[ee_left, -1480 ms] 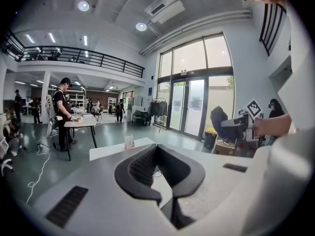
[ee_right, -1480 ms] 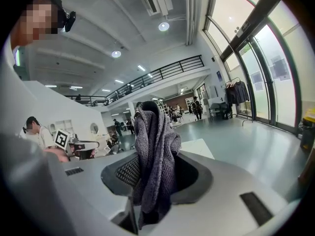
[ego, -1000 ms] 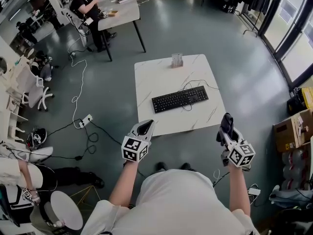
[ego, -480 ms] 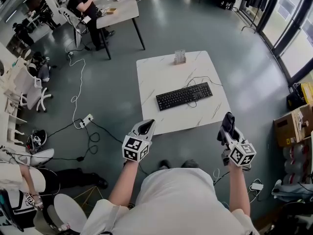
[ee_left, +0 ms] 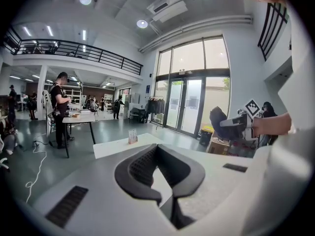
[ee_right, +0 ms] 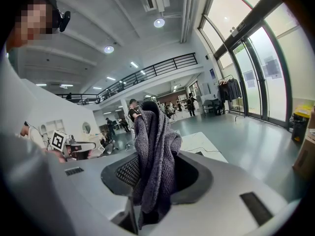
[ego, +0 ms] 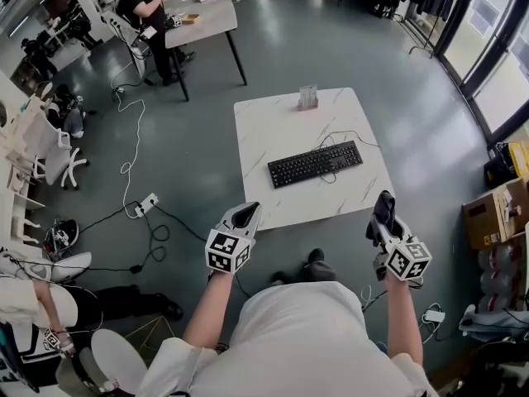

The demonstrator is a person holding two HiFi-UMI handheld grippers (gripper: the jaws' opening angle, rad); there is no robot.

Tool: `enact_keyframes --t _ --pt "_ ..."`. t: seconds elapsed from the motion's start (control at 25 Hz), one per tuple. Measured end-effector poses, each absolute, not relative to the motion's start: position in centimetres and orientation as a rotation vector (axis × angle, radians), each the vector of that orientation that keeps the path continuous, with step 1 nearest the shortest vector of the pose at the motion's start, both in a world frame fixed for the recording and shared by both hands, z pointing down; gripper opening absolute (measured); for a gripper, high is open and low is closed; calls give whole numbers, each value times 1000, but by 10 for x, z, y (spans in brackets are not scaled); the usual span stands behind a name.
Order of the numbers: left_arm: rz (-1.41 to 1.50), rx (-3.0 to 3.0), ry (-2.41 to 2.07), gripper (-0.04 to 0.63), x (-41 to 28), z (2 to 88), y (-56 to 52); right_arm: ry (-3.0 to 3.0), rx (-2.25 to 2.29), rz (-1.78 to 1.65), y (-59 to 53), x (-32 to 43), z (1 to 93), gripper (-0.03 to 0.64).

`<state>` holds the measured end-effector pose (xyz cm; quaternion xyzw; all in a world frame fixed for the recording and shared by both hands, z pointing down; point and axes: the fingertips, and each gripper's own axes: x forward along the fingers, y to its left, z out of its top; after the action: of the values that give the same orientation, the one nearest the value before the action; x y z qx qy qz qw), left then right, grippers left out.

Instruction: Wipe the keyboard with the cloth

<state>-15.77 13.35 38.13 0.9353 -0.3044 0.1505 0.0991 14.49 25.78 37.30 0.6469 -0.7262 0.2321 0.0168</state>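
A black keyboard (ego: 315,163) lies on the white marble-patterned table (ego: 273,122), its cable looping beside it. My left gripper (ego: 246,214) is held short of the table's near edge, shut with nothing between its jaws; its own view shows the same gripper (ee_left: 158,168) pointing toward the table (ee_left: 118,144). My right gripper (ego: 383,209) floats off the table's near right corner, shut on a dark grey cloth (ego: 383,206). In the right gripper view the cloth (ee_right: 153,156) stands bunched up out of the jaws and hides most of what lies ahead.
A small card holder (ego: 307,98) stands at the table's far edge. Cables and a power strip (ego: 145,204) trail over the floor to the left. Cardboard boxes (ego: 496,217) sit at the right. A second table (ego: 201,19) with a person (ego: 136,11) is further off.
The table and keyboard have slid slightly right and a little nearer in the head view as I step toward them. Both grippers keep their places in the picture, still shut.
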Motion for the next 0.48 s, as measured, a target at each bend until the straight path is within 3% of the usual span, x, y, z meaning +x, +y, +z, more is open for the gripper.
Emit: enact_keyframes --t 0.48 --pt "473 2722 -951 8 -141 389 105 -2282 1959 772 209 169 384 159"
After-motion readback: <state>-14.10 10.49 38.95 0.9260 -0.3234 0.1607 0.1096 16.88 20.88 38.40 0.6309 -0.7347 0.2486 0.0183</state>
